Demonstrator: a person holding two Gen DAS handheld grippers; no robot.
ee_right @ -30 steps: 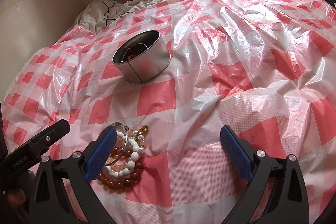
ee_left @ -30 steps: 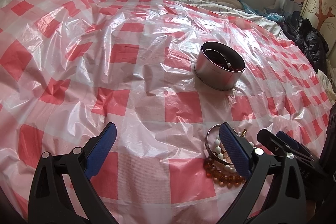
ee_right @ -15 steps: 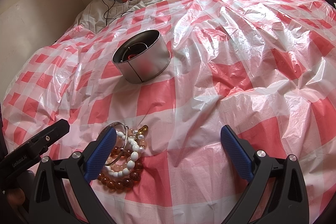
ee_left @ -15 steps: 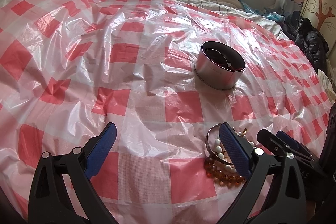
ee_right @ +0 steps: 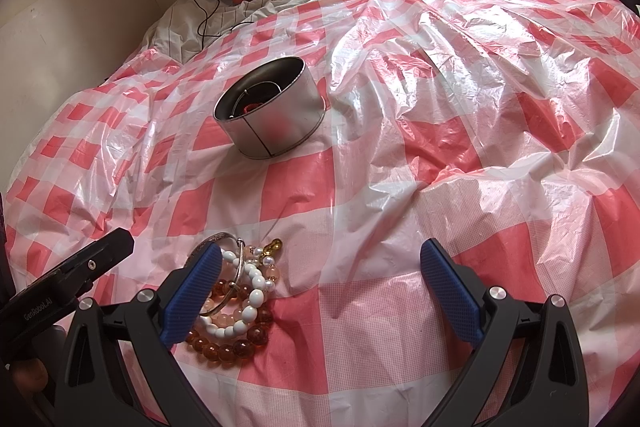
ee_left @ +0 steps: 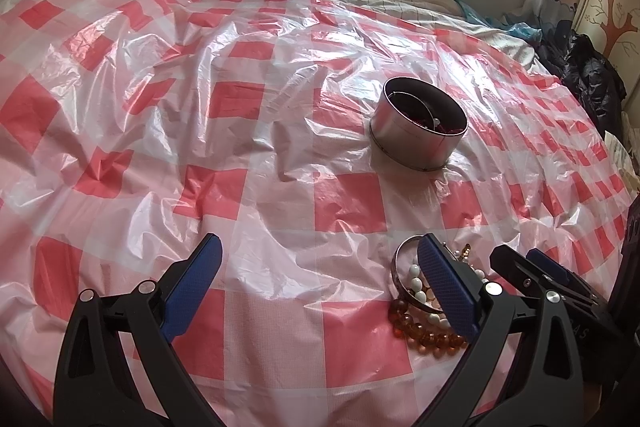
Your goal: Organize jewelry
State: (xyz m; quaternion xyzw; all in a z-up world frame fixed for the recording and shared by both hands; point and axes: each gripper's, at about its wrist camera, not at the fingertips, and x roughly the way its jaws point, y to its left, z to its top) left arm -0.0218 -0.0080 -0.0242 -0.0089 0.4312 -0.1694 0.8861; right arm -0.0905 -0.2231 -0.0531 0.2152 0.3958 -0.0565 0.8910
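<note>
Inside tin (ee_left: 416,143): some jewelry stowed; bracelet pile (ee_right: 236,303) near it remains. Left gripper (ee_left: 320,291), right gripper (ee_right: 320,295) spread, empty.

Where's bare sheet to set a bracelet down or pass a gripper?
Free: the wide stretch of checked sheet left of the tin, and the strip between tin and bracelet pile. Crowded: around that pile, between the open left gripper and open right gripper.

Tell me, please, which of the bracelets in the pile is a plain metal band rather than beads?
The silver bangle, the pile's one smooth beadless hoop, crossing the white bead bracelet and amber bead bracelet.
</note>
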